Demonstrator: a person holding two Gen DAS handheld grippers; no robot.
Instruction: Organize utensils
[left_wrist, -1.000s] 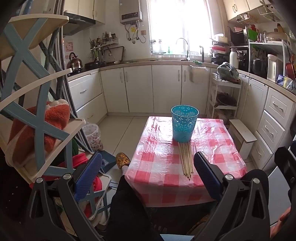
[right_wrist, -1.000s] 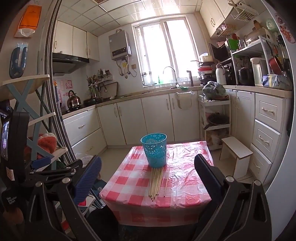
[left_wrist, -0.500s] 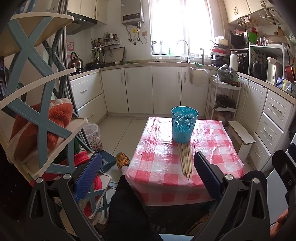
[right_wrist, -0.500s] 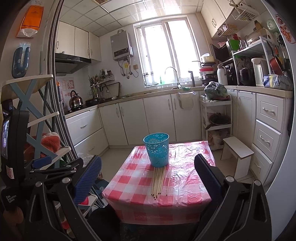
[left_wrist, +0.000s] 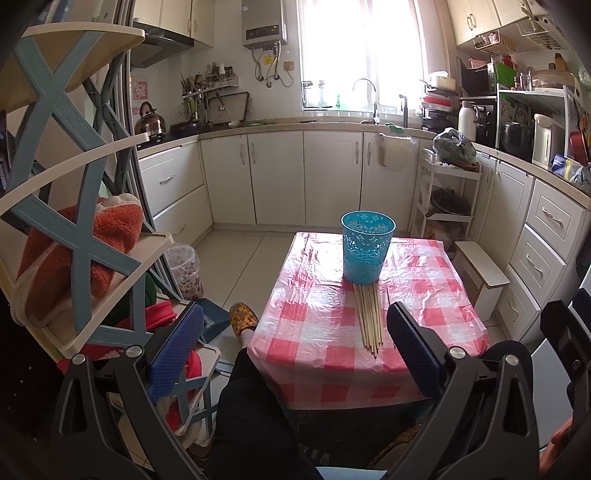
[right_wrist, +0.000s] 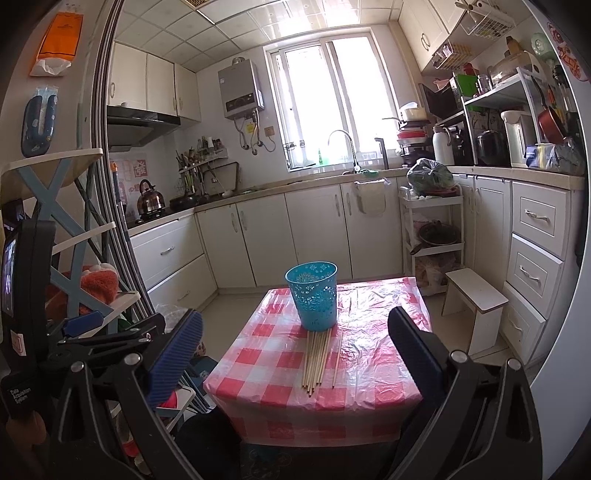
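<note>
You are holding both the left gripper and the right gripper back from the desk, fingers spread wide and empty, so I judge you are lining up to pinch the sticks lying against the blue basket.

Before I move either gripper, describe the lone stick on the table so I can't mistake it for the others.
Find the table with the red-and-white checked cloth, then the blue perforated basket standing on it. A bundle of wooden skewers fans out from the basket's base toward the near edge. The lone skewer lies just right of that bundle, apart from it with cloth showing between.
</note>
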